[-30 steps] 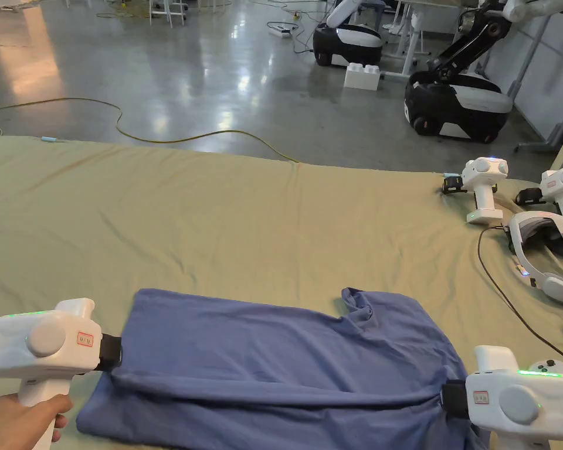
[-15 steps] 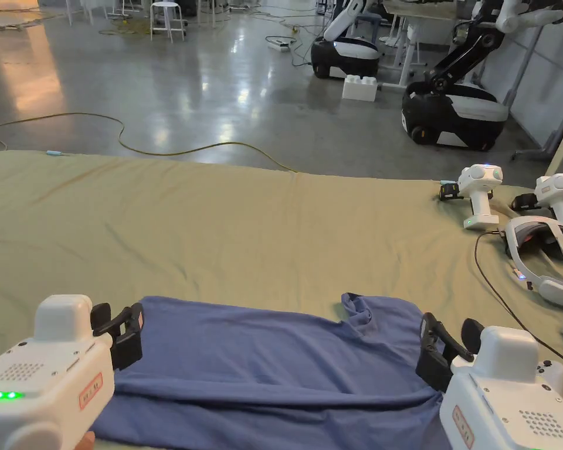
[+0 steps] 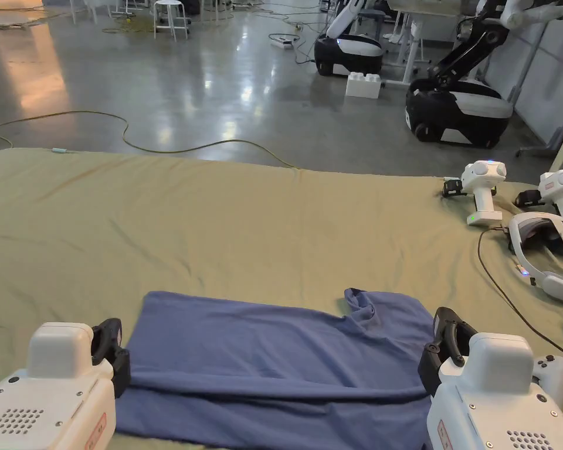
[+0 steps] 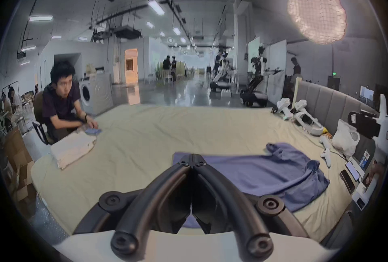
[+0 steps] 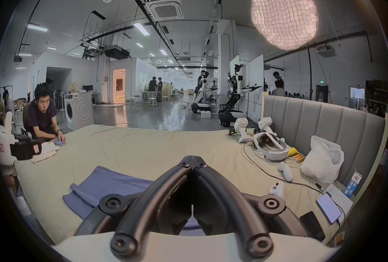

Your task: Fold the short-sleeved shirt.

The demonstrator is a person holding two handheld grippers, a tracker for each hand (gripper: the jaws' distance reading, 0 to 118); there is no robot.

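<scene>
A soft, creased blue short-sleeved shirt (image 3: 274, 363) is spread, half folded, on the beige bed sheet (image 3: 216, 228) between the left hand-held gripper (image 4: 192, 161) and the right hand-held gripper (image 5: 193, 159); both are clenched, empty.

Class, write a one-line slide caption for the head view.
Two handheld grippers, left and right, flank a partly folded blue shirt on a beige sheet.
</scene>
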